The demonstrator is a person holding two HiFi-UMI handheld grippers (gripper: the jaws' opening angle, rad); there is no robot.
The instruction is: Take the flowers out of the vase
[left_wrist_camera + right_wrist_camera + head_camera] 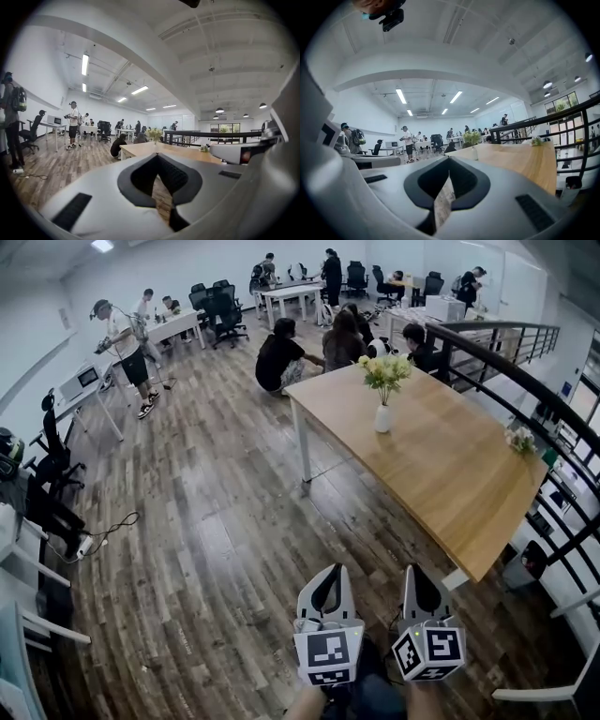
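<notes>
A small white vase [382, 418] with pale yellow and green flowers [385, 371] stands upright near the far end of a long wooden table [441, 479]. My left gripper [331, 570] and right gripper [413, 570] are side by side at the bottom of the head view, over the wooden floor and well short of the table. Both are shut with nothing between the jaws. The left gripper view shows its closed tips [157, 155] below the distant flowers [154, 135]. In the right gripper view the closed tips [449, 159] sit left of the vase [474, 152].
A second small bunch of flowers [520, 439] lies at the table's right edge beside a black railing [525, 390]. Several people crouch at the table's far end [281, 357]. A person [122, 338] stands by desks on the left. A cable [105, 529] lies on the floor.
</notes>
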